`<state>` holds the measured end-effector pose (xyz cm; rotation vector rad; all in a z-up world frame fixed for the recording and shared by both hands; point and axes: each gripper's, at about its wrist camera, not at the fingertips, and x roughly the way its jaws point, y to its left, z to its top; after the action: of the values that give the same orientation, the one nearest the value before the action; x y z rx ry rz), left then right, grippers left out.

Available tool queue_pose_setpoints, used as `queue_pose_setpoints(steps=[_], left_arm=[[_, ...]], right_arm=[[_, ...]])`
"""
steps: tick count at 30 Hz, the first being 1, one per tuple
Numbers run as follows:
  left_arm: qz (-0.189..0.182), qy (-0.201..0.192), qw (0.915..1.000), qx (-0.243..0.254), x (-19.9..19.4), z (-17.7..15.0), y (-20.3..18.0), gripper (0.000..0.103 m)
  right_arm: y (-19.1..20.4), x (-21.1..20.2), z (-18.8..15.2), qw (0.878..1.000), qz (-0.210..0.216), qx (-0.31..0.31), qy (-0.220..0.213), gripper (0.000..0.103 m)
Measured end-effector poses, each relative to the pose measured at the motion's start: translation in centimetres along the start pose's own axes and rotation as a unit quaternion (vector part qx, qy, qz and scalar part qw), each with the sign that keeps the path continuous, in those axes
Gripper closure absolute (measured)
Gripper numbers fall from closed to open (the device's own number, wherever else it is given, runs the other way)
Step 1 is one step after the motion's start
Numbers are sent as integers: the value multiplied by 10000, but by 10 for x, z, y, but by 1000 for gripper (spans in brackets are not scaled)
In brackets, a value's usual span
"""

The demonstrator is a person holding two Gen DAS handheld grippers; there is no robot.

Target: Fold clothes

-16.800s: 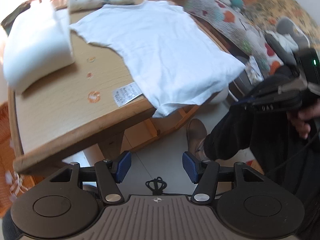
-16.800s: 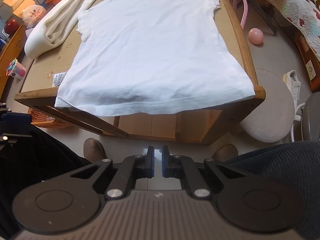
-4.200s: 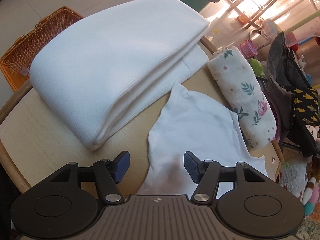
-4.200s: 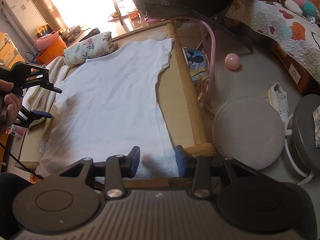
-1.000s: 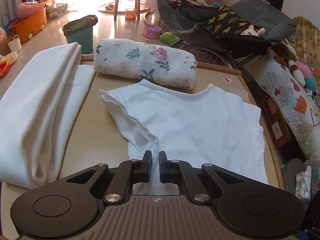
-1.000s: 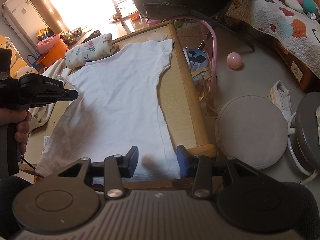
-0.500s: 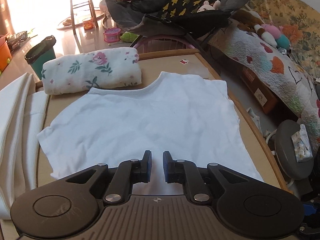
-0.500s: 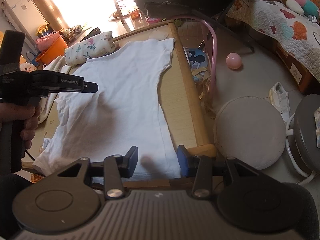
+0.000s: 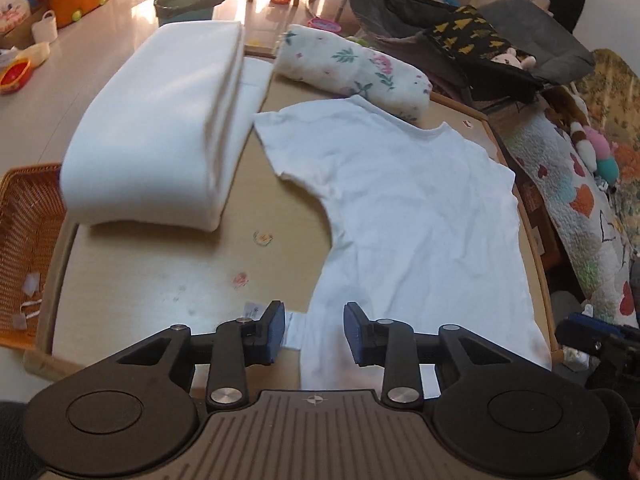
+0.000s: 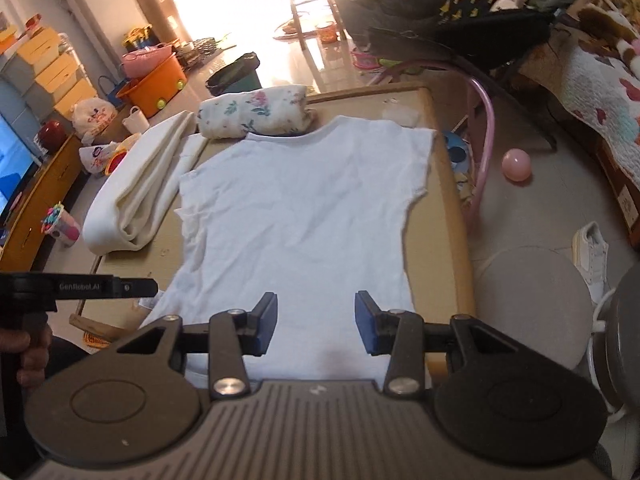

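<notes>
Spread flat, front up, across the pale wooden table [image 10: 448, 216]: a white short-sleeved cotton T-shirt [image 10: 304, 216], neckline at the far end, hem at the near edge. Laying-out step apparently complete, first fold not yet begun. Poised over the hem's left corner, the left gripper [image 9: 315, 332], jaws just opened, blue pads parted with cloth below them but nothing pinched. Over the hem's middle, the right gripper [image 10: 316, 322], likewise spread and empty. Called for next, by the look of it: a pinch on hem and sleeve along one side, then a carry across toward the centre (thin, limp knit, faintly creased, likely to sag and drag). Alongside on the table, a thick folded white ribbed blanket [image 9: 160, 128] and a soft floral-print cloth roll [image 9: 352, 68].
</notes>
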<state>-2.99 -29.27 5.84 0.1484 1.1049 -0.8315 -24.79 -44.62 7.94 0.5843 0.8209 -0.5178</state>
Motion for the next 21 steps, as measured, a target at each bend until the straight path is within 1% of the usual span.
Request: queue_pose_setpoints(steps=[4,9,11,13,17,21], left_arm=[[-136,-55,9995,-265,-10,-16,20,66],[-281,-104,9984,-476,-22,-32,42,65],[-322,-82,9982,-499,-26,-39,50,58],[-351,-70,9981,-496,-29,-44,59,55],[-463,-27,9969,-630,-34,-55,78,54],[-532,-10,9961,-698,-35,-61,88,54]], right_arm=[[31,15,23,9988,143,-436,188,61],[74,34,49,9933,117,-1094,344,63],[89,41,58,9903,87,-1325,401,63],[103,50,66,9877,80,-1490,474,63],[126,71,80,9841,59,-1640,677,63],[144,94,95,9831,-41,-1582,920,64]])
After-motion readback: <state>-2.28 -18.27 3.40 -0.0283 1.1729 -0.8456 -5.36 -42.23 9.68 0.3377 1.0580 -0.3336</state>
